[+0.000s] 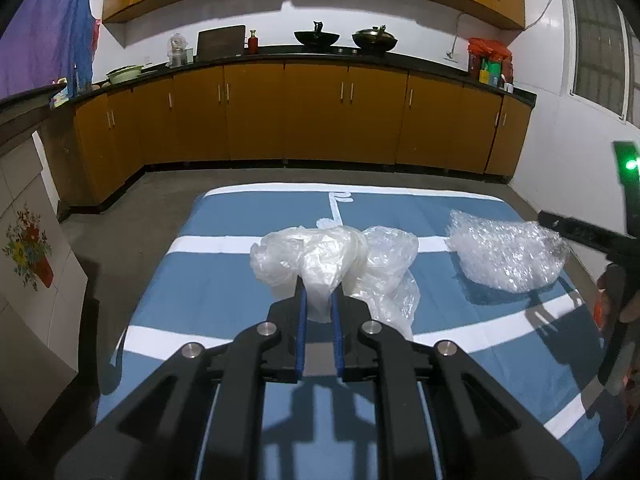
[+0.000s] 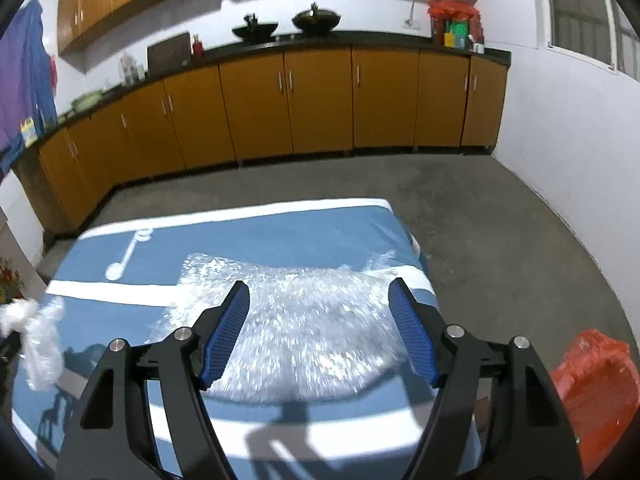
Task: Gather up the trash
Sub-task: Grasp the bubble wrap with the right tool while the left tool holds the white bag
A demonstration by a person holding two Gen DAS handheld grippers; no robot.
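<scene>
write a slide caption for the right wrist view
Open right tongs poised over the bubble wrap on the blue striped cloth, orange bag beside.

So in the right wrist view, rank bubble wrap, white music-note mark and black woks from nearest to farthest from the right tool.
1. Bubble wrap: directly beneath the open right tool.
2. White music-note mark: farther up the blue cloth, left.
3. Black woks: far counter, against the wall.

Two hand-held grippers, left gripper (image 1: 319, 300) and right gripper (image 2: 319, 312), have matte black linkage arms, round silver pivot screws and ribbed blue pads (image 2: 226, 336) lining each black finger, nearest the blue cloth (image 2: 280, 236).
</scene>
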